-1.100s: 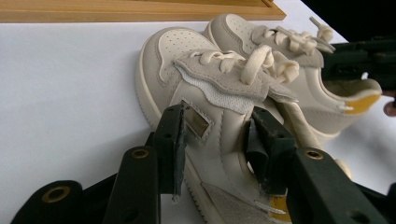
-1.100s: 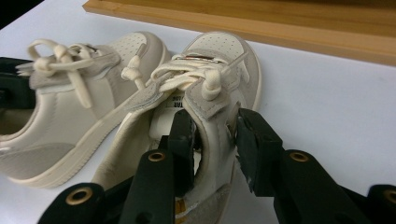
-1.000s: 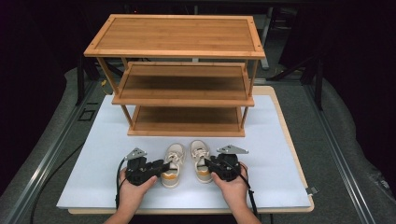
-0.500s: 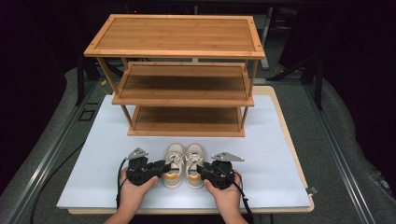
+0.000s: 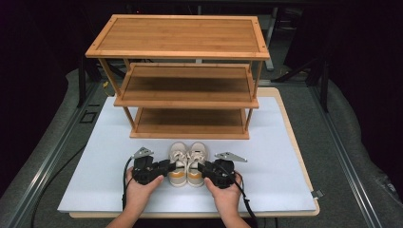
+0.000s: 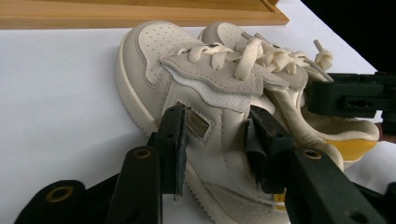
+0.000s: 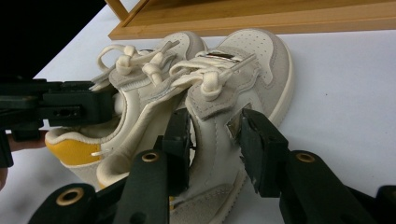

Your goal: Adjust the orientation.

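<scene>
high view, left gripper (image 5: 164, 167) and right gripper (image 5: 202, 168) each clamping a cream leather shoe (image 5: 178, 163)

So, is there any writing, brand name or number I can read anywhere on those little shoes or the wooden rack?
None can be read.
Left shoe: a small metal tag on its side, its marking too blurred to read.
Right shoe: a similar metal tag, unreadable.
Wooden rack: no lettering visible.
</scene>
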Tool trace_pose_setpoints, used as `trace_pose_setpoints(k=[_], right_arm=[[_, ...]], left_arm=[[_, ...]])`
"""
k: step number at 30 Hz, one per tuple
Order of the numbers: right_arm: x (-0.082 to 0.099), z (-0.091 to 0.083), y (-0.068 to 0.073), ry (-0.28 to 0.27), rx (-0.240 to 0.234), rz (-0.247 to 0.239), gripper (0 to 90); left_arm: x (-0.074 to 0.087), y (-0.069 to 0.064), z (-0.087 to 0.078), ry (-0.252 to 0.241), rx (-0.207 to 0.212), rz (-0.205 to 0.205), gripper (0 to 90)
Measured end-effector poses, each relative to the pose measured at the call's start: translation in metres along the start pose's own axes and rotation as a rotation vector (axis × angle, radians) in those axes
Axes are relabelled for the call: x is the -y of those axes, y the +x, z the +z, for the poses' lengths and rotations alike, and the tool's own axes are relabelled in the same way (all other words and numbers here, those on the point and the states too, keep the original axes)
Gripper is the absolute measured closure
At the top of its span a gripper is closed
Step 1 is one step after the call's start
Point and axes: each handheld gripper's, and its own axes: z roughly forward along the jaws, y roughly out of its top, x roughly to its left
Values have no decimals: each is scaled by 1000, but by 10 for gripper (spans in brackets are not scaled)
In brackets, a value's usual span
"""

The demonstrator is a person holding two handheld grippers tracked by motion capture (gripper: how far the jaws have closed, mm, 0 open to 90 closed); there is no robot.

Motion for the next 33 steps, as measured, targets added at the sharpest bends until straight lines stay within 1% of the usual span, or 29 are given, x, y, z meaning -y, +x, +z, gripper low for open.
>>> trace_pose_setpoints(k=[1, 3, 5, 6, 7, 10, 12, 14, 16, 18, 20, 21, 22, 23, 24, 26, 27, 28, 29, 30, 33], right_arm=[[0, 0, 1, -5, 12, -6, 635], [3, -1, 3, -12, 25, -17, 627], [3, -2, 3, -5, 26, -17, 624], [4, -3, 4, -13, 32, -19, 620], [5, -5, 4, -6, 35, -28, 619], [6, -7, 4, -12, 38, -33, 619], [6, -9, 4, 0, 40, -33, 619], [7, -10, 4, 1, 27, -34, 619], [6, -9, 4, 0, 36, -36, 617], [7, -9, 3, -6, 28, -36, 609], [7, -9, 2, -10, 26, -43, 580], [7, -8, 1, -20, 24, -41, 552], [7, -8, 1, -20, 24, -41, 552], [7, -8, 0, -20, 24, -43, 543], [8, -7, 0, -22, 24, -34, 532], [8, -8, 0, -30, 25, -35, 515], [9, -8, 0, -31, 30, -36, 514], [9, -7, 1, -34, 24, -39, 522], [9, -7, 1, -34, 24, -39, 522], [9, -6, 3, -35, 40, -55, 524], [9, -6, 3, -41, 48, -61, 543]], left_arm=[[-1, 0, 1, -3, 2, 0, 602], [-2, 0, 2, -4, 2, 12, 604], [-2, -2, 4, -13, -5, 18, 607], [-2, -2, 4, -14, -5, 19, 611], [-1, -4, 3, -12, -6, 22, 613], [1, -6, 1, 1, -5, 21, 613], [3, -7, 0, -1, -4, 15, 613], [3, -6, 0, -1, -1, 8, 612], [2, -5, 0, 0, 7, 8, 608], [3, -4, 0, -8, 8, 9, 600], [3, -3, 1, -14, 5, 2, 576], [5, -3, 1, -25, -1, 1, 559], [5, -3, 1, -25, -1, 1, 549], [6, -3, 1, -31, -2, -5, 549], [6, -3, 1, -33, -3, -9, 537], [7, -4, 1, -39, 4, -21, 529], [8, -5, 0, -46, 5, -23, 528], [9, -6, 0, -60, 1, -17, 525], [9, -6, 0, -60, 1, -17, 523], [11, -7, 0, -75, -6, -21, 523], [12, -8, 0, -83, -10, -21, 526]])
